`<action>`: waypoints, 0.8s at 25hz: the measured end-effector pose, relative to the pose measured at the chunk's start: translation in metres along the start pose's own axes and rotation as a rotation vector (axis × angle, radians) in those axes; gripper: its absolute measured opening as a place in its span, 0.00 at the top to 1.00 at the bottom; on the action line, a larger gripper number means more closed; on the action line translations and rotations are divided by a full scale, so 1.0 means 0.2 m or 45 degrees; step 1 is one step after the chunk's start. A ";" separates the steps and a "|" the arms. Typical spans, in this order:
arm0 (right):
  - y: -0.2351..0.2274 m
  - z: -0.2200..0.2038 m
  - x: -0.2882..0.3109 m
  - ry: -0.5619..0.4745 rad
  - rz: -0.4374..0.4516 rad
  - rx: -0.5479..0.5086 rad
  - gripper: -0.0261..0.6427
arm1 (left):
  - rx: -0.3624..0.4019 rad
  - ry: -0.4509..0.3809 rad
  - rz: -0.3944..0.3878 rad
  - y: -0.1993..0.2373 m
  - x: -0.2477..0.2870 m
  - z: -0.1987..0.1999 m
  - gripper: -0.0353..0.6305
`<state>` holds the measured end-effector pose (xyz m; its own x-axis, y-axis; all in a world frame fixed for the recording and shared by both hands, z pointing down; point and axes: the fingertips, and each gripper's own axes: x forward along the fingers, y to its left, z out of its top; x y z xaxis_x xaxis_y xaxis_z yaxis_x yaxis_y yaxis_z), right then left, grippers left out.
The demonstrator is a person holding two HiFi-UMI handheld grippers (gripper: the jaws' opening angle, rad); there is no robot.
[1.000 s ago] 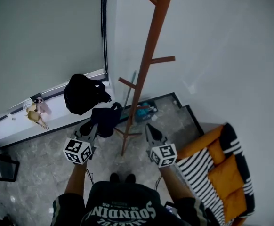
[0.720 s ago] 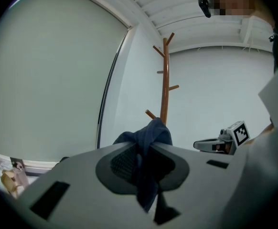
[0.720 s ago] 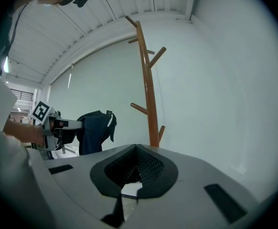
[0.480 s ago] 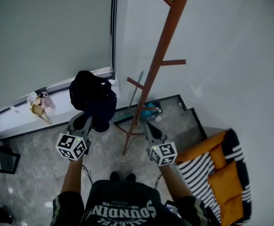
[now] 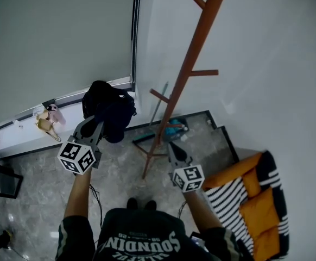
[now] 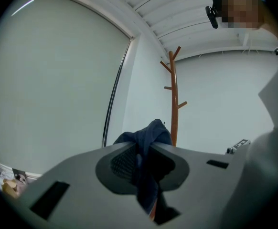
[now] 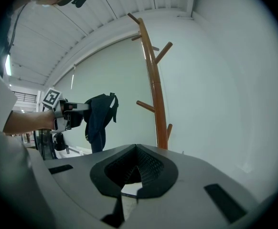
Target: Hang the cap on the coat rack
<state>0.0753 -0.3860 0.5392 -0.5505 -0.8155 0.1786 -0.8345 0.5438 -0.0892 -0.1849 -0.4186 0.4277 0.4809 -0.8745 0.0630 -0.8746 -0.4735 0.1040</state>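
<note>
A dark navy cap (image 5: pixel 116 119) hangs from my left gripper (image 5: pixel 93 128), which is shut on its fabric. In the left gripper view the cap (image 6: pixel 147 140) bunches up between the jaws, and the brown wooden coat rack (image 6: pixel 173 106) stands beyond it. The coat rack (image 5: pixel 189 72) rises in the room's corner, to the right of the cap, with bare pegs. My right gripper (image 5: pixel 175 152) is lower, near the rack's base, shut and empty. From the right gripper view, the cap (image 7: pixel 100 117) dangles left of the coat rack (image 7: pixel 156 97).
A black bag (image 5: pixel 99 94) lies on the white sill (image 5: pixel 22 132), along with small beige and pink items (image 5: pixel 46 121). An orange and striped armchair (image 5: pixel 250 200) stands at the right. A teal object (image 5: pixel 174 128) lies by the rack's feet.
My left gripper has risen and drifted left with the cap, which now hangs in front of the black bag. The right gripper has barely moved.
</note>
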 end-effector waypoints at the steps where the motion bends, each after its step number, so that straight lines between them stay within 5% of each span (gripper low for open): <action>1: 0.00 0.00 0.00 -0.001 -0.006 0.004 0.96 | -0.003 -0.007 -0.009 0.00 0.02 0.02 0.88; 10: -0.07 -0.02 -0.08 -0.003 -0.062 0.029 0.96 | -0.038 -0.037 -0.108 -0.04 0.22 0.14 0.88; 20: -0.12 -0.01 -0.15 0.000 -0.105 0.047 0.96 | -0.103 0.053 -0.179 -0.08 0.43 0.06 0.88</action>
<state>0.1111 -0.3744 0.5376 -0.4800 -0.8571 0.1871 -0.8772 0.4673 -0.1099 -0.1303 -0.4878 0.4198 0.6020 -0.7942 0.0830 -0.7914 -0.5796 0.1941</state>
